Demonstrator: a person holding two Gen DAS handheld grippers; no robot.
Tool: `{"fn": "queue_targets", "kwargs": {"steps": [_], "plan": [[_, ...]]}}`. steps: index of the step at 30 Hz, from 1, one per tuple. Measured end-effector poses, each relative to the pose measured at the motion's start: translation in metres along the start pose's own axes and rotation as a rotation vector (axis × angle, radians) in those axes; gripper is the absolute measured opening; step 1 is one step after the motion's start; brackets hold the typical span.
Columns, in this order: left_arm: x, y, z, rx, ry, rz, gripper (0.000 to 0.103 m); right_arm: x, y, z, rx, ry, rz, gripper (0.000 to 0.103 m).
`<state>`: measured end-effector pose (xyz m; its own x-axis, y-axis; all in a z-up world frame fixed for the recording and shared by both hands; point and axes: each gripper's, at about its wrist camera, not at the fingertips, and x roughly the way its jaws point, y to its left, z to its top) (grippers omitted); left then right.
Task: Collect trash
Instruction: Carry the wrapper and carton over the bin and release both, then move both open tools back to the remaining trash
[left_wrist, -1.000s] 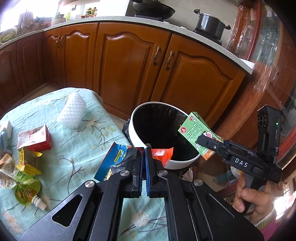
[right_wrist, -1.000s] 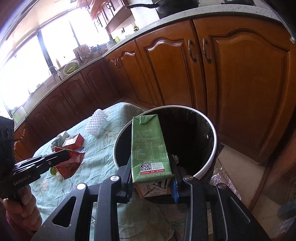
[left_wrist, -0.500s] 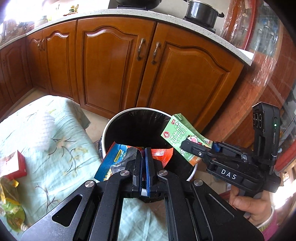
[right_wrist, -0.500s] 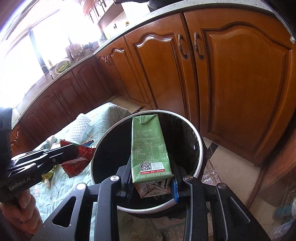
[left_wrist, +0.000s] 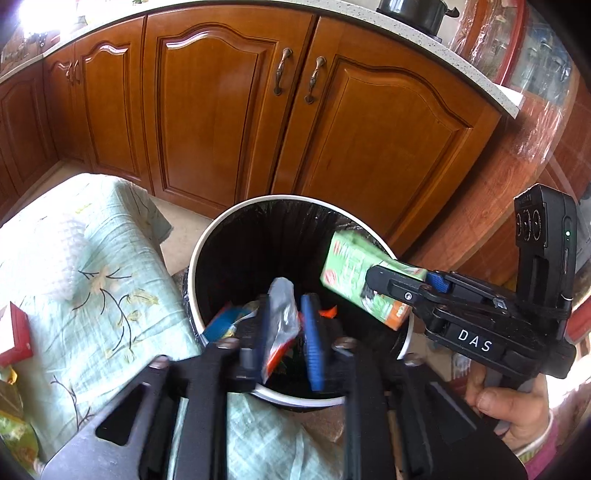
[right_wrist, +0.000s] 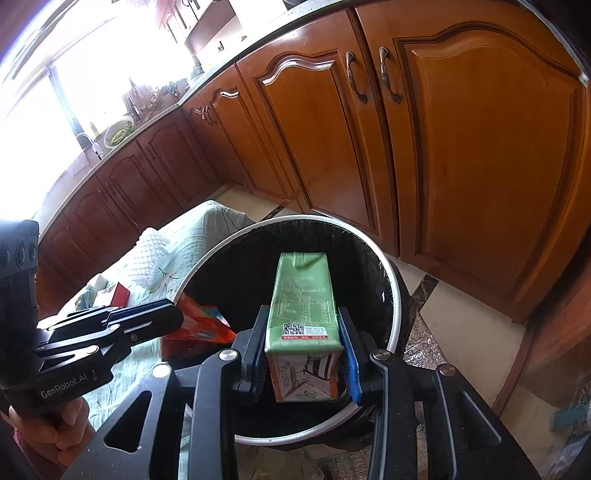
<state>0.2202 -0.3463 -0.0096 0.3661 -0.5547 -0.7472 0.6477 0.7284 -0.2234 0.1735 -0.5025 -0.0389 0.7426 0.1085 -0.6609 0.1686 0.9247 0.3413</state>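
Left hand-held gripper (left_wrist: 284, 325) above the bin (left_wrist: 207, 254), jaws apart around a loose snack wrapper (left_wrist: 282, 325); right hand-held gripper (right_wrist: 304, 354) clamped on the green carton (right_wrist: 303, 306) over the bin.

The milk carton (right_wrist: 303, 306) was green with a white label and an orange base. The trash bin (left_wrist: 402, 343) had a white rim and a black liner. The snack wrapper (right_wrist: 195, 326) was red and blue. The tablecloth (left_wrist: 92, 280) was pale green with dark branch motifs. The cabinets (left_wrist: 221, 110) were reddish-brown wood.
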Motion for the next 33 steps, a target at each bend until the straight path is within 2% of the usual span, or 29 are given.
{"fn": "queue_targets", "kwargs": {"steps": [1, 2, 8, 11, 13, 16, 24, 28, 33], "plan": [[-0.002, 0.001, -0.001, -0.003, -0.009, 0.0, 0.042, 0.0, -0.001, 0.0, 0.006, -0.002, 0.003, 0.043], [-0.005, 0.002, -0.002, -0.003, -0.019, 0.002, 0.044, -0.002, -0.001, -0.001, 0.01, -0.008, 0.0, 0.045], [-0.023, 0.013, -0.016, -0.031, -0.045, 0.012, 0.045, -0.013, 0.004, -0.005, 0.026, -0.038, 0.006, 0.052], [-0.035, 0.022, -0.029, -0.063, -0.062, 0.019, 0.046, -0.022, 0.009, -0.01, 0.035, -0.068, 0.02, 0.062], [-0.045, 0.028, -0.039, -0.082, -0.076, 0.025, 0.046, -0.028, 0.014, -0.016, 0.044, -0.092, 0.04, 0.075], [-0.063, 0.04, -0.057, -0.115, -0.098, 0.046, 0.047, -0.033, 0.029, -0.027, 0.044, -0.11, 0.07, 0.085], [-0.106, 0.085, -0.1, -0.228, -0.138, 0.1, 0.047, -0.027, 0.079, -0.053, 0.019, -0.073, 0.16, 0.087], [-0.131, 0.11, -0.12, -0.288, -0.174, 0.163, 0.047, -0.017, 0.102, -0.063, 0.002, -0.033, 0.195, 0.087], [-0.157, 0.146, -0.145, -0.384, -0.205, 0.194, 0.047, -0.005, 0.136, -0.072, -0.037, -0.006, 0.226, 0.087]]}}
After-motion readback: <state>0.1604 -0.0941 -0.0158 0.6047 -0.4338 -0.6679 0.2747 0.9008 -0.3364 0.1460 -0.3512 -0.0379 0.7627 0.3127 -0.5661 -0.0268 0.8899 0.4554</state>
